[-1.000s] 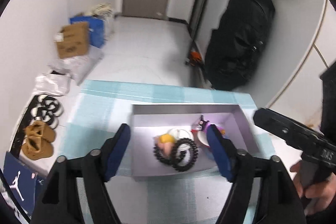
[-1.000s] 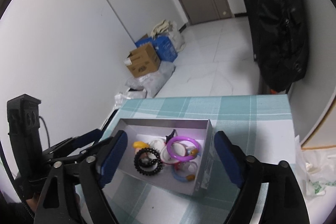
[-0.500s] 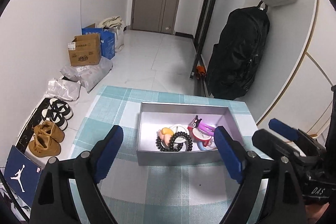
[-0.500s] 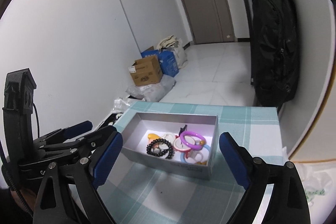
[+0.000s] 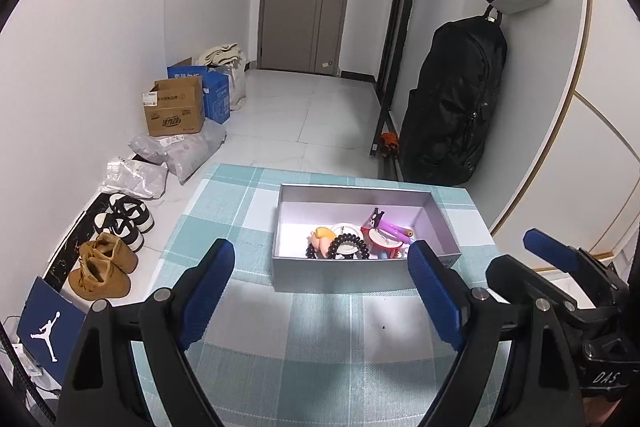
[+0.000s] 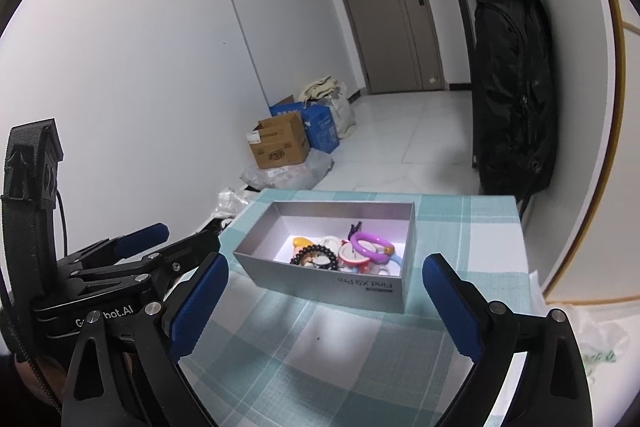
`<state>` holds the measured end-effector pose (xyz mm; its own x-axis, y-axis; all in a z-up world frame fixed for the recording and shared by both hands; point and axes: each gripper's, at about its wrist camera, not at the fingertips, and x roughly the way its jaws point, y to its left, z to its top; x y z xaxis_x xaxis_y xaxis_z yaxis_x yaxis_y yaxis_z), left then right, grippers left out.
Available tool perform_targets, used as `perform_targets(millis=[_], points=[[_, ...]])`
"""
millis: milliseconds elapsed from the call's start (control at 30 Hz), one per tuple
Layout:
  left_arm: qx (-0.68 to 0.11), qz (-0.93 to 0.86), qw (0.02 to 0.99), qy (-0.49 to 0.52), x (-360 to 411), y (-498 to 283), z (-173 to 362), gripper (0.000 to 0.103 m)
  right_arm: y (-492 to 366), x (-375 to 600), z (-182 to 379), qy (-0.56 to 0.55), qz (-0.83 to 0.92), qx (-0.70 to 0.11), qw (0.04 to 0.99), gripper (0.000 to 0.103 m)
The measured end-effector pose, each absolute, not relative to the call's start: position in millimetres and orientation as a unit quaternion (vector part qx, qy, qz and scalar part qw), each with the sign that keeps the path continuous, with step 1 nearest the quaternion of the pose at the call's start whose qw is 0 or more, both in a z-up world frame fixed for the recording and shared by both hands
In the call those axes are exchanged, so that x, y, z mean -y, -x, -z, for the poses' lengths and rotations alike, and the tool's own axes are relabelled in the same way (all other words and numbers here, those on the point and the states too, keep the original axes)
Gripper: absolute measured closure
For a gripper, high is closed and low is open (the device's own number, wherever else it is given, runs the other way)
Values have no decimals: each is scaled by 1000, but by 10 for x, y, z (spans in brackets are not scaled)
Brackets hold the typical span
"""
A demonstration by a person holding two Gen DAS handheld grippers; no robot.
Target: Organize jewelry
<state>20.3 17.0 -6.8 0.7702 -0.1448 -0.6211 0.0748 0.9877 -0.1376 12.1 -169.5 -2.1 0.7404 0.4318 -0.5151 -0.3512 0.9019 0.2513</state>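
Note:
A grey open box (image 5: 336,277) (image 6: 332,285) stands on the teal checked tablecloth (image 5: 320,339) (image 6: 320,343). Inside lie a black bead bracelet (image 5: 347,246) (image 6: 314,254), a purple ring (image 5: 390,227) (image 6: 370,242), a yellow-haired figure (image 5: 322,237) and other small pieces. My left gripper (image 5: 320,291) is open and empty, held back from the box's near wall; it also shows in the right wrist view (image 6: 172,247). My right gripper (image 6: 326,305) is open and empty, also short of the box, and it shows at the right of the left wrist view (image 5: 552,255).
The table ends just behind the box. On the floor to the left are shoes (image 5: 104,263), plastic bags (image 5: 176,151), a cardboard box (image 5: 174,111) (image 6: 280,147) and a blue box. A black backpack (image 5: 452,107) (image 6: 516,99) hangs on the right wall.
Both grippers have pulled back and up from the box, which now looks smaller and farther. The jewelry stays in the box. Both stay open.

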Motion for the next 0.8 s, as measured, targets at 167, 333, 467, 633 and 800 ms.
perform_targets(millis=[167, 333, 467, 633, 800], points=[[-333, 63, 939, 52, -167, -182, 77, 18, -102, 1745, 46, -77, -202, -296, 930, 4], [-335, 67, 939, 49, -125, -166, 91, 18, -99, 1778, 33, -84, -198, -291, 932, 4], [-333, 68, 940, 43, -88, -145, 90, 18, -101, 1774, 44, -85, -195, -295, 931, 4], [-337, 68, 938, 43, -89, -158, 102, 18, -100, 1771, 44, -82, -194, -296, 932, 4], [-338, 67, 937, 52, -123, -162, 94, 18, -101, 1772, 49, -82, -194, -297, 931, 4]])
